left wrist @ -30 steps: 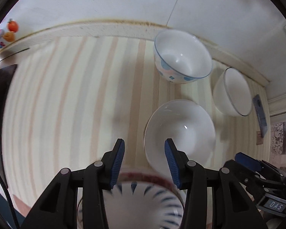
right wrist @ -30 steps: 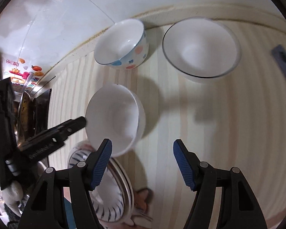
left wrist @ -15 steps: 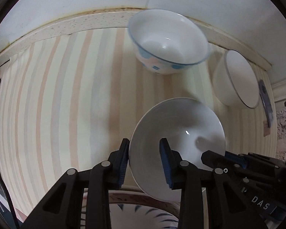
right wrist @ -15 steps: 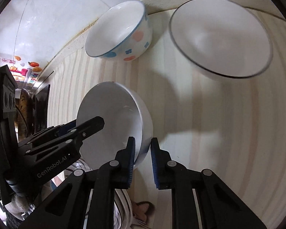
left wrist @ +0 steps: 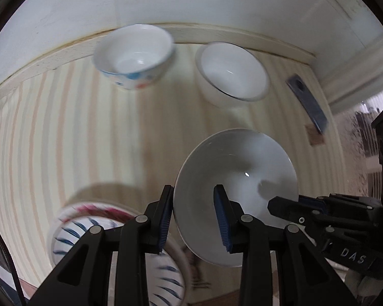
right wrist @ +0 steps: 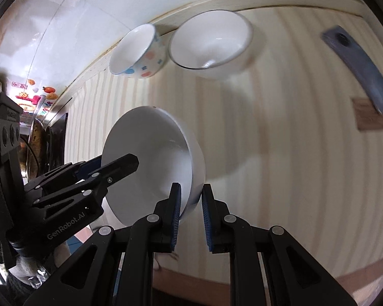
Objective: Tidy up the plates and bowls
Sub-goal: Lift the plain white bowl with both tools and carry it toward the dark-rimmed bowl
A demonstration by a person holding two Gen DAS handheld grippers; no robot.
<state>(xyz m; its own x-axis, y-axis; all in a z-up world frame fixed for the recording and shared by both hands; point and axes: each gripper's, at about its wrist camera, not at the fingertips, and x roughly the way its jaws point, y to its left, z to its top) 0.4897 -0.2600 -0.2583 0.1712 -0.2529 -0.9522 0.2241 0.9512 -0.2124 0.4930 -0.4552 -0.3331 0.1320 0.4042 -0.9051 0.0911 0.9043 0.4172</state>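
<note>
Both grippers pinch one plain white bowl (left wrist: 236, 178) by its rim, left gripper (left wrist: 192, 215) and right gripper (right wrist: 190, 210) on opposite sides, above the striped tabletop (left wrist: 63, 127). Two bowls (left wrist: 134, 56) sit at its far edge.

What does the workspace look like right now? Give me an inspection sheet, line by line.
Surface: striped mat over the counter, running back to a pale ledge at the wall.
Job's things: plain white bowl held off the mat, tilted; dotted bowl and dark-rimmed white bowl side by side at the ledge; blue-patterned bowl on a plate stack at the near edge.
Clutter: dark blue flat strip and a small brown tag on the mat.
Grippers: left gripper and right gripper each clamp the plain white bowl's rim, on opposite sides.
Cables: dark cable at the lower left edge.
Surroundings: white tiled wall; colourful stickers.
</note>
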